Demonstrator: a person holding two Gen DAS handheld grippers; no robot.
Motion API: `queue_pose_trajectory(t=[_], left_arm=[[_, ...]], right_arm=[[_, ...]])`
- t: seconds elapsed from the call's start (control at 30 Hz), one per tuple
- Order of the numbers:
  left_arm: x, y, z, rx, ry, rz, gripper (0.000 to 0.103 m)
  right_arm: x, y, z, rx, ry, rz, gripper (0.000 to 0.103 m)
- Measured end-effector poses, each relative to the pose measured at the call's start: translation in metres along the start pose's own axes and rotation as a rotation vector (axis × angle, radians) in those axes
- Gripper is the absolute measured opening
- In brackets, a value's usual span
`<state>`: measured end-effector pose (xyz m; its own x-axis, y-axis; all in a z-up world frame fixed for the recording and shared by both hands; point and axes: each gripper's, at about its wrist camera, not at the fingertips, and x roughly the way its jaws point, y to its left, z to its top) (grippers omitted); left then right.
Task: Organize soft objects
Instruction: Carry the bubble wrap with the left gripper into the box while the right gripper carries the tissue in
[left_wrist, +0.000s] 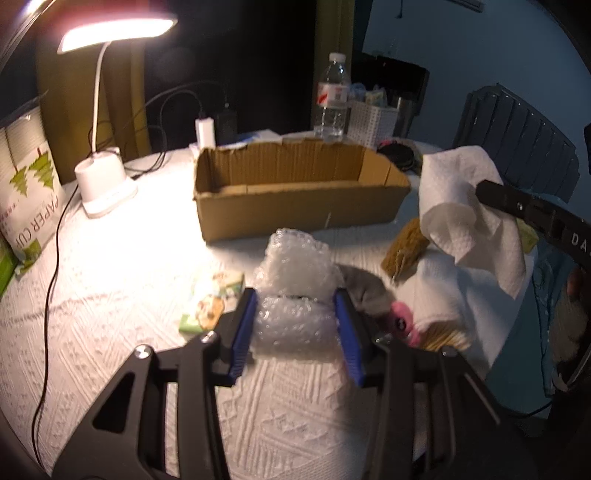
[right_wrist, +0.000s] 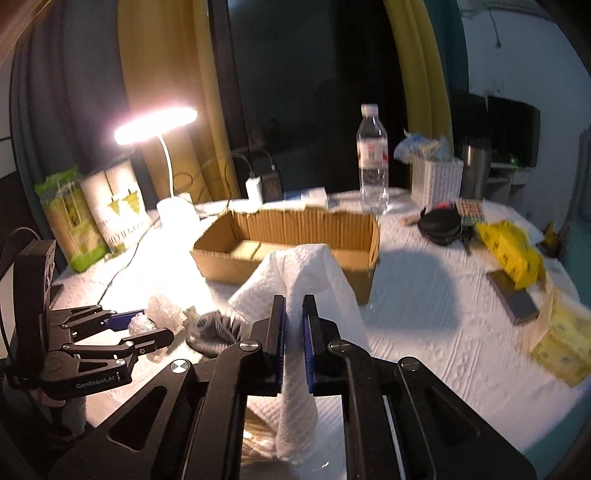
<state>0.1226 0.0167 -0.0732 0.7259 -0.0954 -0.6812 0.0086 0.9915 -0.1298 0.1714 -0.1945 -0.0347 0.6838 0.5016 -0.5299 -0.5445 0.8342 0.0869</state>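
- The left gripper (left_wrist: 297, 325) has its blue-padded fingers (left_wrist: 242, 328) set on either side of a roll of bubble wrap (left_wrist: 295, 295). They look closed on it, with the roll low over the white worktop (left_wrist: 110, 332), near the camera.
- The right gripper (right_wrist: 294, 332) has its fingers narrow, pinching a white paper towel (right_wrist: 299, 273) that hangs raised above the worktop, just near of the cardboard box (right_wrist: 291, 240).
- The box sits open at the far middle of the worktop; it is probably where the soft things go.
- Risk: the bubble wrap is springy and slick, so it could squirm out from between the pads if the squeeze is light or the lift is quick.
- Risk: the towel drapes wide and loose. Its hanging edge could snag the box's near wall or drag over the sponge (left_wrist: 404, 251) and other things under it.
- Risk: both grippers work close together at the near right, so they could collide or tangle the towel with the wrap.
- A grey cloth (left_wrist: 364, 291) and a pink soft item (left_wrist: 402, 325) lie just right of the bubble wrap, partly covered by the right finger; what the pink thing is cannot be told.
- Both views are motion-blurred, and the lamp (left_wrist: 110, 33) washes out the left of the worktop.
- Most of the box's floor is hidden by its near wall or the towel.
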Motion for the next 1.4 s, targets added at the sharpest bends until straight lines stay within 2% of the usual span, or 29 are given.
queue_pose_trajectory(t=[0.2,0.37,0.47,0.53,0.6,0.67,0.7,0.8,0.87,0.9,0.93,0.97,1.0,1.03,1.17,1.4], left_arm=[[-0.01,-0.002,0.03,0.009,-0.076,-0.009,0.043],[-0.013,-0.002,0.046,0.014,-0.106,-0.004,0.043],[-0.013,-0.005,0.051,0.023,-0.114,-0.003,0.043],[-0.011,-0.006,0.051,0.024,-0.113,-0.003,0.043],[-0.009,-0.006,0.05,0.023,-0.107,-0.004,0.043],[-0.008,-0.006,0.05,0.021,-0.1,-0.004,0.043],[-0.007,-0.007,0.048,0.017,-0.097,-0.005,0.043],[-0.006,-0.008,0.046,0.013,-0.087,-0.006,0.043],[-0.007,-0.008,0.046,0.012,-0.086,-0.007,0.043],[-0.007,-0.008,0.045,0.011,-0.086,-0.008,0.043],[-0.007,-0.008,0.046,0.01,-0.087,-0.007,0.043],[-0.007,-0.008,0.046,0.008,-0.087,-0.007,0.043],[-0.006,-0.008,0.046,0.007,-0.088,-0.007,0.043],[-0.005,-0.008,0.047,0.005,-0.088,-0.009,0.043],[-0.002,-0.009,0.055,0.014,-0.097,-0.011,0.043],[0.003,-0.012,0.081,0.039,-0.146,-0.017,0.043]], right_arm=[[-0.01,-0.008,0.025,-0.009,-0.075,0.04,0.01],[-0.013,-0.013,0.039,-0.03,-0.112,0.048,0.006],[-0.009,-0.016,0.044,-0.046,-0.099,0.047,0.006],[0.002,-0.015,0.041,-0.08,-0.026,0.064,0.006],[0.01,-0.013,0.033,-0.09,0.004,0.058,0.017],[0.019,-0.012,0.024,-0.07,0.046,0.082,0.063],[0.026,-0.011,0.018,-0.059,0.077,0.097,0.067],[0.04,-0.005,0.006,-0.054,0.119,0.106,0.067],[0.055,0.0,-0.004,-0.072,0.157,0.074,0.067],[0.061,0.002,-0.008,-0.08,0.172,0.056,0.067],[0.064,0.002,-0.01,-0.084,0.178,0.053,0.058],[0.066,0.002,-0.012,-0.085,0.179,0.058,0.032],[0.067,0.001,-0.012,-0.086,0.18,0.06,0.017],[0.067,0.001,-0.011,-0.091,0.178,0.063,0.007],[0.057,-0.001,0.003,-0.106,0.119,0.079,0.005],[0.034,-0.014,0.05,-0.104,-0.029,0.086,0.005]])
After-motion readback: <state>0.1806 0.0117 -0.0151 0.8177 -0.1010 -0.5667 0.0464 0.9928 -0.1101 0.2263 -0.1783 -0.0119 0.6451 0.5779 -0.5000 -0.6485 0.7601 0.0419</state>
